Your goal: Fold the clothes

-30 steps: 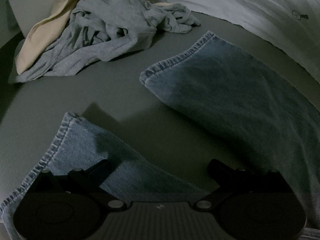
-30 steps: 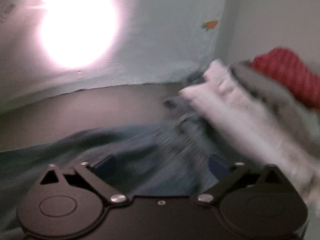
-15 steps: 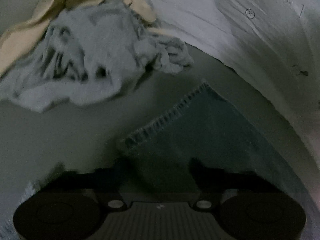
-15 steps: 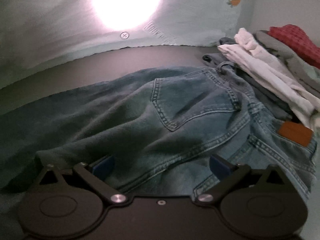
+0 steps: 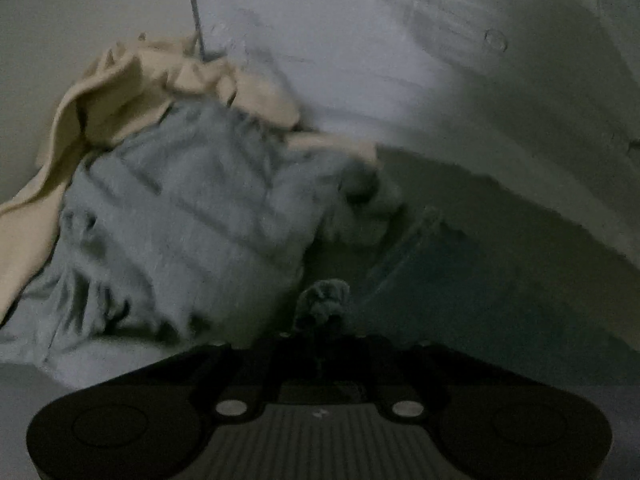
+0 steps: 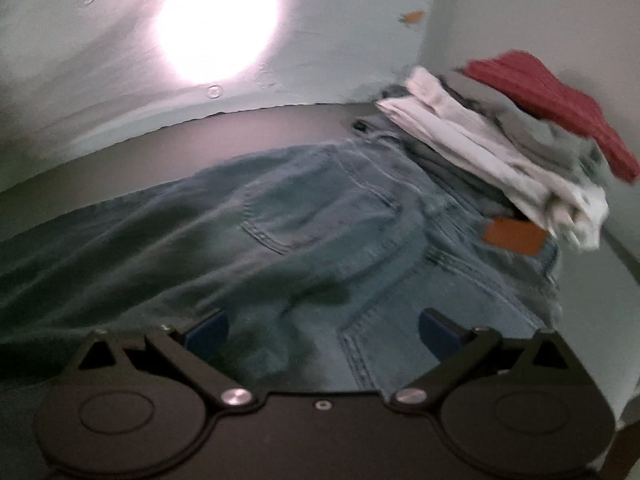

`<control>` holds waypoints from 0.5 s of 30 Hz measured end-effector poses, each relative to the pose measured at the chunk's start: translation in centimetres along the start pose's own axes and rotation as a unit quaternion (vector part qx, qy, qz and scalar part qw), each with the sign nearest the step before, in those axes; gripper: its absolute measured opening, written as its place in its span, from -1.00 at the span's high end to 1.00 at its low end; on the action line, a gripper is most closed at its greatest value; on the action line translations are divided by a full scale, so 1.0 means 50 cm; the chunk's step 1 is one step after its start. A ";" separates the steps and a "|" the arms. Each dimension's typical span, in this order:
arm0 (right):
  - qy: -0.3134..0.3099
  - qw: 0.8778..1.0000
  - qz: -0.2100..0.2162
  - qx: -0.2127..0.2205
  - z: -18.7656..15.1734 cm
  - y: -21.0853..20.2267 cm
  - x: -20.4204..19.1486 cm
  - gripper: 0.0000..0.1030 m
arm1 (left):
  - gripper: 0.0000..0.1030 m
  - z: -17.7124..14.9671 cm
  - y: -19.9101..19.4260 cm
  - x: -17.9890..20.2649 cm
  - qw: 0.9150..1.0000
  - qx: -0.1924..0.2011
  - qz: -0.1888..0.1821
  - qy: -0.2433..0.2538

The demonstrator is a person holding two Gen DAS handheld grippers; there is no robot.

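At the bottom centre of the left wrist view, the left gripper (image 5: 320, 320) pinches a bunched denim fold of the blue jeans (image 5: 460, 292), its jaws easing apart. The right gripper (image 6: 322, 330) is spread wide over the jeans' seat (image 6: 304, 220). Beyond, blurred: a crumpled grey garment (image 5: 180, 216), a stack of folded clothes (image 6: 500, 148).

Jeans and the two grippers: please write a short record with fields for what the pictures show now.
jeans: spread on the table, back pocket up
left gripper: jaws opening, a bunch of the jeans' cloth between them
right gripper: open, over the jeans, holding nothing
stack: folded clothes at the waistband end, red piece on top
pile: crumpled grey shirt on a beige garment
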State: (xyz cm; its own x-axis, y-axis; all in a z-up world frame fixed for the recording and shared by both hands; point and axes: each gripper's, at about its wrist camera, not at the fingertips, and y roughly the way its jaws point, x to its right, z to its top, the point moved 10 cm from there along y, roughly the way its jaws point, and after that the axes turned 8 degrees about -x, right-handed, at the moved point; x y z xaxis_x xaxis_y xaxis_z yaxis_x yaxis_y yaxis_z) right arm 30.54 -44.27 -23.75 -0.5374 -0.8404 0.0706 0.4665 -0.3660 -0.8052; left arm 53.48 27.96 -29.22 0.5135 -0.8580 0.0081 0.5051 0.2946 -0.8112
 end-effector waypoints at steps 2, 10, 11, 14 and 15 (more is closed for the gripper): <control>0.022 1.000 -0.002 -0.003 -0.012 -0.002 0.034 -0.99 | 0.19 -0.033 -0.038 -0.004 1.000 -0.002 -0.022 -0.009; 0.229 0.973 0.029 -0.031 -0.088 0.029 0.240 -0.96 | -0.49 -0.237 -0.214 -0.022 0.991 -0.041 -0.116 -0.045; 0.267 0.962 0.043 -0.040 -0.101 0.038 0.267 -0.89 | -0.52 -0.266 -0.229 -0.024 0.990 -0.049 -0.121 -0.049; 0.358 0.926 0.104 -0.065 -0.135 0.066 0.323 -0.56 | -0.52 -0.353 -0.263 -0.025 0.986 -0.078 -0.135 -0.065; 0.370 0.919 0.122 -0.062 -0.136 0.068 0.334 -0.55 | -0.53 -0.379 -0.271 -0.023 0.984 -0.088 -0.140 -0.071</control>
State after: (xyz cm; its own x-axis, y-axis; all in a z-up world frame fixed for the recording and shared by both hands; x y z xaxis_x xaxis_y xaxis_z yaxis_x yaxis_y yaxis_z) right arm 18.37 -56.83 -29.31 -0.7797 -0.3724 -0.5033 0.5774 -0.1168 -0.8081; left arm 32.91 16.98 -29.31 0.4686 -0.8246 0.3169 0.5197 -0.0328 -0.8537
